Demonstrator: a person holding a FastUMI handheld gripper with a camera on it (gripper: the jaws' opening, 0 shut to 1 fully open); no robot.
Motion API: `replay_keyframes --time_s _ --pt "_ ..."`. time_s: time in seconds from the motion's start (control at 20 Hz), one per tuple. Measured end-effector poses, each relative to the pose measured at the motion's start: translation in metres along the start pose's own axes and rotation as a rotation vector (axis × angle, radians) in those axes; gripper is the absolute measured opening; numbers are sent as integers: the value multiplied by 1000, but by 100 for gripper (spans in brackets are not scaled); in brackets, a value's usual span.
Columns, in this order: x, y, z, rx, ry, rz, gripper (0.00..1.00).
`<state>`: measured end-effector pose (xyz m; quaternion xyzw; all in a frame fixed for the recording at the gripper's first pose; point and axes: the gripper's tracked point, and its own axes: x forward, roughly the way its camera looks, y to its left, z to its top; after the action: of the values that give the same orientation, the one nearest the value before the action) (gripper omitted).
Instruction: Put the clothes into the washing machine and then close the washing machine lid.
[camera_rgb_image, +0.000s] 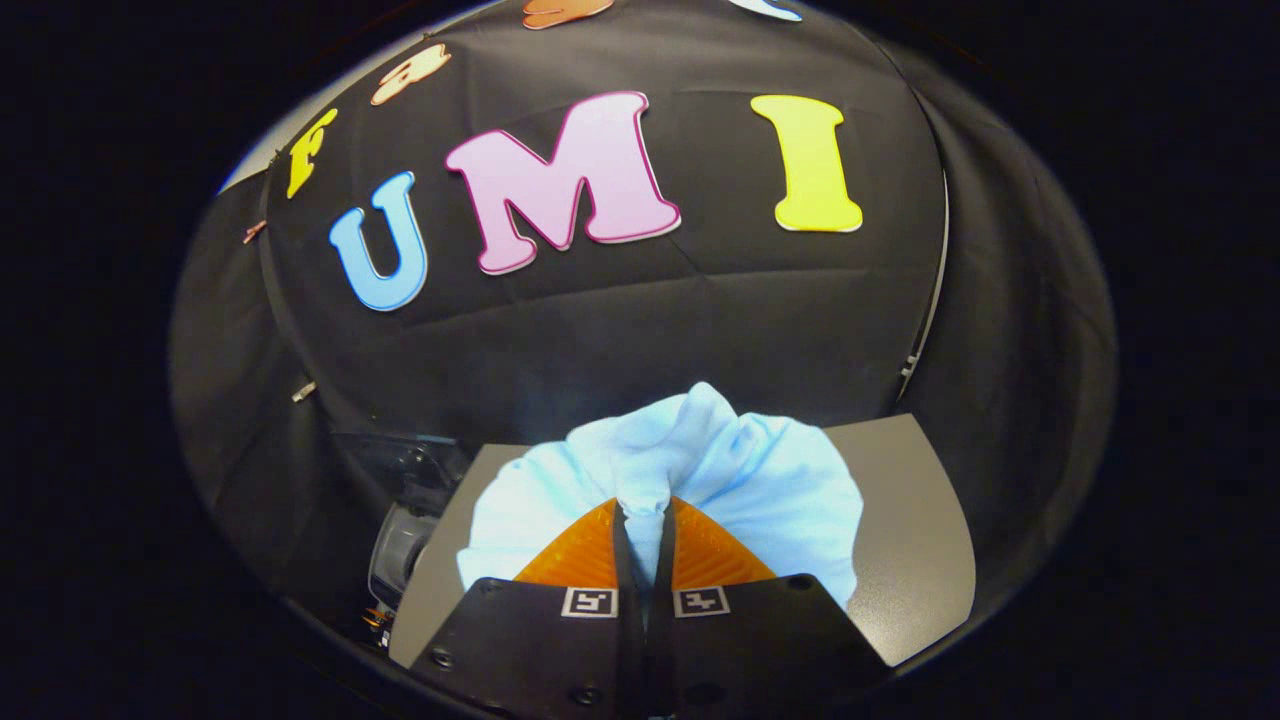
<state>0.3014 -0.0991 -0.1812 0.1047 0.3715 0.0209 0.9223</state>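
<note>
In the claw's view, our claw (643, 520) is almost closed. Its two fingers (585, 555) pinch a fold of the light blue cloth (760, 480) between them. The cloth bunches up just ahead of the fingers and spreads out to both sides. We cannot tell if it hangs in the air or rests partly on the grey counter (905, 540) under it.

We think we are at the carrying step. The cloth is picked up, but it is not in the washing machine yet.

To the left of the fingers, just off the counter's edge, we see a see-through thing with a round part (405, 515). It may be the washing machine with its lid up, but it is too dark and small for us to be sure.

Next, we think we need to swing the cloth over to the left, hold it above the opening, and let go. The grip must stay tight on the way, as the cloth is soft and could slip out. The loose ends could catch on the counter's edge or hang out over the rim.

Behind it all is the black cloth wall (700, 310).
</note>
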Motion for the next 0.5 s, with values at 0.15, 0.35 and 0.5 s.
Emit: replay_keyframes --time_s 0.15,0.35,0.5 --pt "-40 19 33 -31 -114 -8 6" --pt "-93 68 66 -94 -235 31 5" --pt "-122 116 90 -138 -319 86 5"
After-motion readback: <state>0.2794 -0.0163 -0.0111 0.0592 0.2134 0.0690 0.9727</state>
